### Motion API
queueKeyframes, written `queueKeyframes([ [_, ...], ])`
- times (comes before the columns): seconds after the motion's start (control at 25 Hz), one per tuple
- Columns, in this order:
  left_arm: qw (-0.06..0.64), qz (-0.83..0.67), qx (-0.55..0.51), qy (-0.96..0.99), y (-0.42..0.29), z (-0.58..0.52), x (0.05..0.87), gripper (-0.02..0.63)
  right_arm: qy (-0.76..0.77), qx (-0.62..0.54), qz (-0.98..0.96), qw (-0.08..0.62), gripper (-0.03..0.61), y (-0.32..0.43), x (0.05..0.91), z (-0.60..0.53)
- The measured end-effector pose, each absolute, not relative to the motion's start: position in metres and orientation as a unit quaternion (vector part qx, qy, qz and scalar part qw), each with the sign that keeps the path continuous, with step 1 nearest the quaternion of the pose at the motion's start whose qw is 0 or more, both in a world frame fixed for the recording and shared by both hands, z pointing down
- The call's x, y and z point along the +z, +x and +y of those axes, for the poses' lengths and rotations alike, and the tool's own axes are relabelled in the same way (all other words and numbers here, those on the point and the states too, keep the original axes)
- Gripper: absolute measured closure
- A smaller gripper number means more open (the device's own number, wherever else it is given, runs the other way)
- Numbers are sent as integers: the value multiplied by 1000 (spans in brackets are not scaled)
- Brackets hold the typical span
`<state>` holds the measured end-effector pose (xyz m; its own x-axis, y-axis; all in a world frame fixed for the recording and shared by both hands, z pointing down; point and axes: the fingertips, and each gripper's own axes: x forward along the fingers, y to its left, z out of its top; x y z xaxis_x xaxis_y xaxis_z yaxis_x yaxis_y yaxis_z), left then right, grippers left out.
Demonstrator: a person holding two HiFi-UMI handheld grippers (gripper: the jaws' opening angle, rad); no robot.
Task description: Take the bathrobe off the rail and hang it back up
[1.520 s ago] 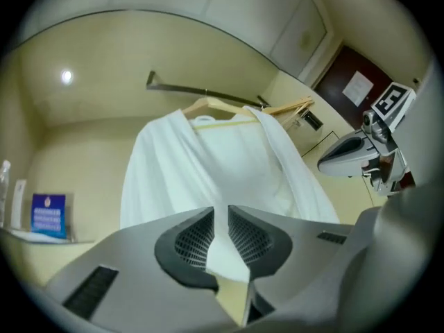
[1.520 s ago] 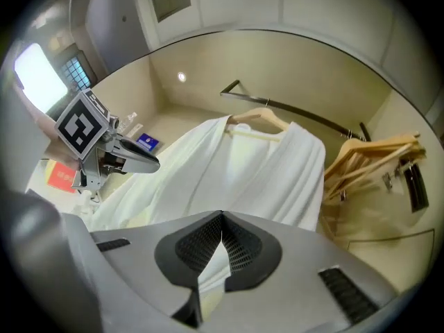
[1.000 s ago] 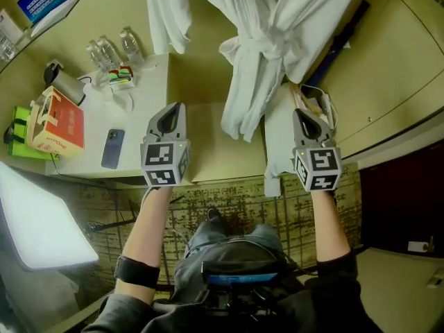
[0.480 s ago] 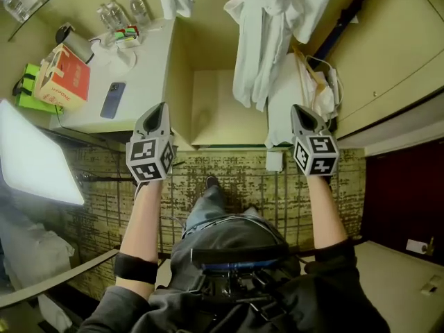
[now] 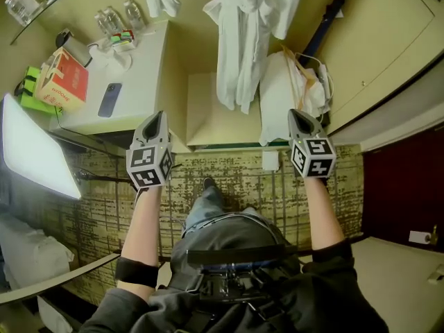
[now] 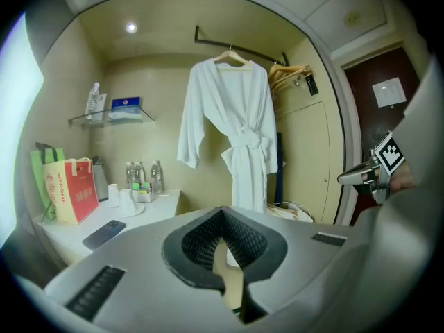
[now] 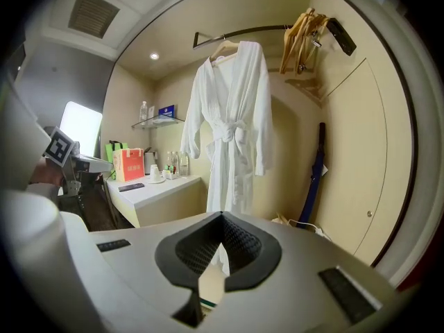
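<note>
A white bathrobe hangs on a wooden hanger from the dark rail in the alcove, its belt tied at the waist. It also fills the middle of the left gripper view, bathrobe, and the right gripper view, bathrobe. My left gripper is held level, short of the counter's corner, shut and empty. My right gripper is level with it on the right, by the white bags, also shut with nothing in it. Both point at the robe from a distance and touch nothing.
A white counter at the left carries water bottles, a red paper bag and a phone. White bags lie under the robe on the right. A blue umbrella leans by the cupboard. Spare hangers hang at the rail's right end.
The head view has drawn back: robe and counter sit higher in the frame and more carpet shows. Both grippers stay shut and side by side, farther from the robe's hem.
</note>
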<state>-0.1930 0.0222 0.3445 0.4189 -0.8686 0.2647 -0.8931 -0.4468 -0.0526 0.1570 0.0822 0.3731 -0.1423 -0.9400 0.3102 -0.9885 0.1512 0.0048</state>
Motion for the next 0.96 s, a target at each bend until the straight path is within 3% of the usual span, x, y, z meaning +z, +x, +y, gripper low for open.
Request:
queueKeyframes([
  [0.96,60,-520,136,841,-191,34,358,612,636,82,-753,149,561,163,375,77],
])
